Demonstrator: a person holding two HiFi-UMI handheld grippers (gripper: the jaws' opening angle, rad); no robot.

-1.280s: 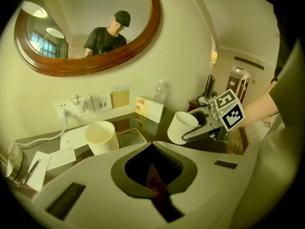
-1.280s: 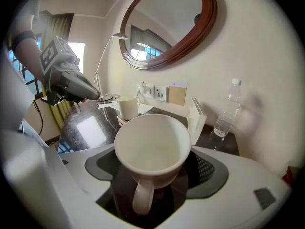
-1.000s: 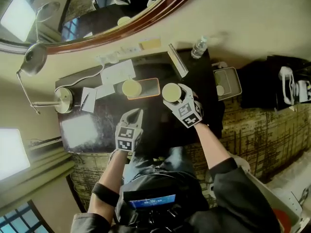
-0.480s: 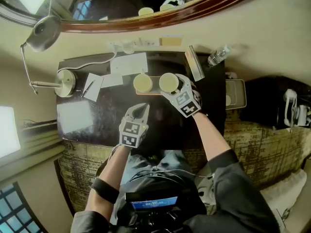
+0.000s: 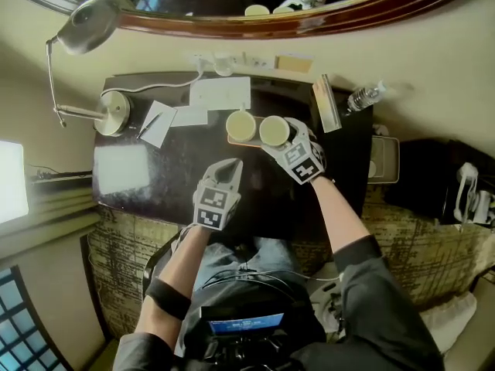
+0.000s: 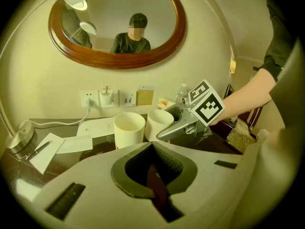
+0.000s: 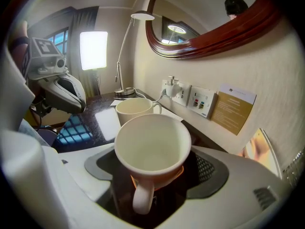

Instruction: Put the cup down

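Two cream cups stand side by side over an orange-rimmed tray [image 5: 232,139] at the back of the dark desk [image 5: 155,199]. My right gripper [image 5: 280,137] is shut on the right-hand cup [image 5: 272,128], jaws wide around its body. In the right gripper view that cup [image 7: 152,147] fills the jaws with its handle toward the camera. The other cup [image 7: 135,109] stands just beyond it. Whether the held cup rests on the tray I cannot tell. My left gripper [image 5: 230,165] hovers nearer me, shut and empty [image 6: 152,149], pointing at both cups [image 6: 128,128].
A desk lamp [image 5: 116,110] and papers [image 5: 220,95] lie at the desk's left and back. Wall sockets [image 5: 224,62], a standing card [image 5: 326,103] and a water bottle [image 5: 363,97] line the back wall. A bin [image 5: 384,159] stands to the right of the desk.
My right gripper carried the cup left from beside the tray to a spot right next to the other cup. The left gripper stayed shut and barely moved.
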